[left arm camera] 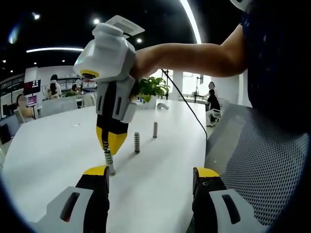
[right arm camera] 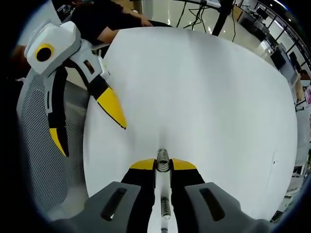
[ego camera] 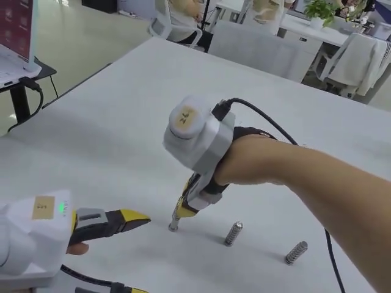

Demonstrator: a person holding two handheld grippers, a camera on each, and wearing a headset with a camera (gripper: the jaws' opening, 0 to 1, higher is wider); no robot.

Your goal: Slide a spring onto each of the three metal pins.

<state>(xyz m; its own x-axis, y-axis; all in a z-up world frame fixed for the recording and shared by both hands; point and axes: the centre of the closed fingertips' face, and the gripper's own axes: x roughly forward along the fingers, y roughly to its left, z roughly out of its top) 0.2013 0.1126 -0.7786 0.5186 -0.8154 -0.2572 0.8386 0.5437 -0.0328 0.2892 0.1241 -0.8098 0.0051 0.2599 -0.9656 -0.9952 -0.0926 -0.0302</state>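
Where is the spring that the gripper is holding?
The spring is pinched in the right hand-held gripper, right at the leftmost metal pin in the head view, to the left of the nearest upright spring.

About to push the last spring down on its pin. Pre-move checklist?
1. The held spring is clamped in the right gripper: ok.
2. Its lower end sits at the bare pin: ok. Whether it is already threaded on: cannot tell.
3. Seated: the spring on the middle pin and the spring on the end pin: ok.
4. The left gripper is open and apart from all three pins: ok.
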